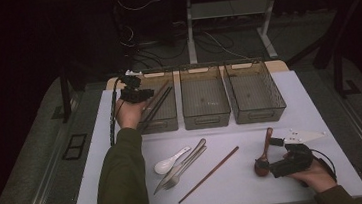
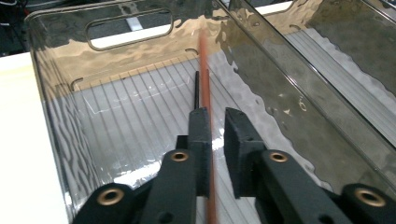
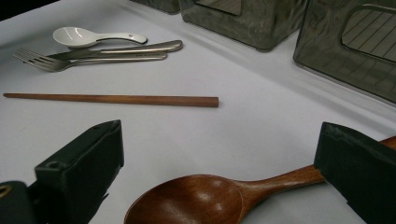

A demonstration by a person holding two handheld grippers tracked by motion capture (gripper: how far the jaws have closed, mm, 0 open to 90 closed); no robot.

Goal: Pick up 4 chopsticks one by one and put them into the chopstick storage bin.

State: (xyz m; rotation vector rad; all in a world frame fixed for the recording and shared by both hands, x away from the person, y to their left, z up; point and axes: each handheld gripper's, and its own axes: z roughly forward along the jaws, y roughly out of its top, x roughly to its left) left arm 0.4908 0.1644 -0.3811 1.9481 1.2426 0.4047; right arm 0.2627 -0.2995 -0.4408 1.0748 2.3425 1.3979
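smoked plastic bin: we see the left bin (image 1: 159, 104) at about eleven o'clock on the table, with two dark sticks lying slantwise in it.
left gripper: our left gripper (image 1: 135, 94) hangs over that bin; in the left gripper view its jaws stand a little apart with a reddish chopstick (image 2: 206, 107) blurred between them, against the left jaw; we can't tell whether it is free.
step in hand: we judge we are dropping this chopstick into the bin beside a dark one (image 2: 196, 88) already there.
loose chopstick: another chopstick (image 1: 209, 174) lies at six o'clock, right of the white spoon (image 1: 170, 161), knife and fork (image 1: 181, 167).
right gripper: our right gripper (image 1: 274, 161) sits at four o'clock, jaws wide apart astride the wooden spoon (image 3: 219, 198).
next move: close on the spoon's neck, then lift.
views: the high view shows the bin row; the right gripper view shows the straddle.
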